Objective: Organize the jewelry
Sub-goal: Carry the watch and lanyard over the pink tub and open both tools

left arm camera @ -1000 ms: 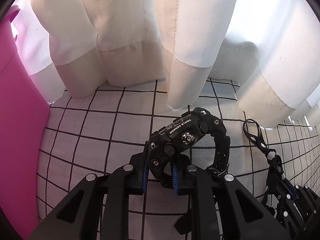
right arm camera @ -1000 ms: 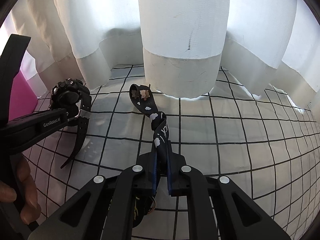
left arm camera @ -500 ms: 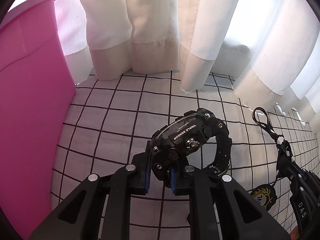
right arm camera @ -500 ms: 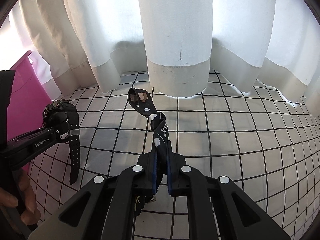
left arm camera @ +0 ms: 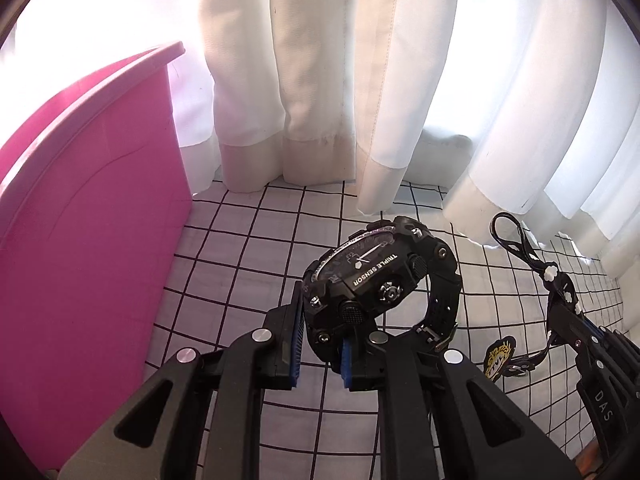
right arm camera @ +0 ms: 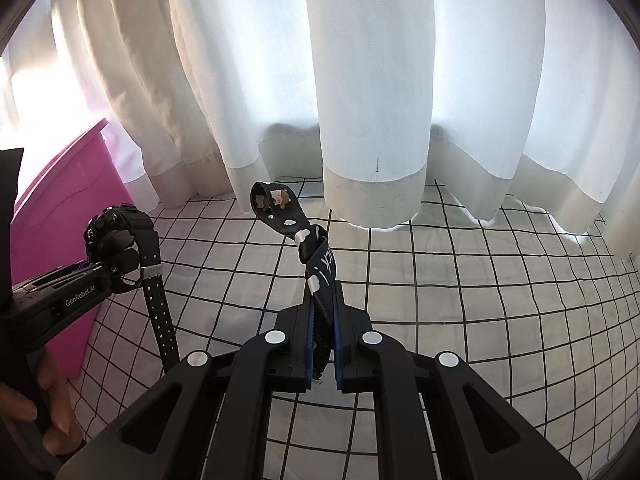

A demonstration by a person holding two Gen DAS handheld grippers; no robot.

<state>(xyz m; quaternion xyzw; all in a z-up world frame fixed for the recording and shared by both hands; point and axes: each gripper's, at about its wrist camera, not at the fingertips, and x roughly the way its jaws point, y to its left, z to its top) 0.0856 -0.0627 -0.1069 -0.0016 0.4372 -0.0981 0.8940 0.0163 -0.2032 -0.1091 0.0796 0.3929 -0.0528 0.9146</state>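
My left tongs [left arm camera: 320, 344] pinch a chunky black watch [left arm camera: 372, 280] by its case, dial tilted up, "TRIPLE SENSOR" on the bezel, strap dangling. My right tongs [right arm camera: 323, 344] clamp a black printed strap [right arm camera: 304, 248] with small white and brown figures, its looped end raised.

White curtains [left arm camera: 320, 80] hang in heavy folds across the back, light glowing through them, their hemmed bottoms brushing the surface. They fill the upper part of the right wrist view too [right arm camera: 372, 80]. Below lies a white cloth with a black grid pattern [left arm camera: 248, 264], a little rumpled near the curtain hems, and it stretches wide across the right wrist view [right arm camera: 500, 300]. At the lower right corner of the left wrist view, a sliver of brownish surface [left arm camera: 588, 466] peeks out past the cloth's edge.
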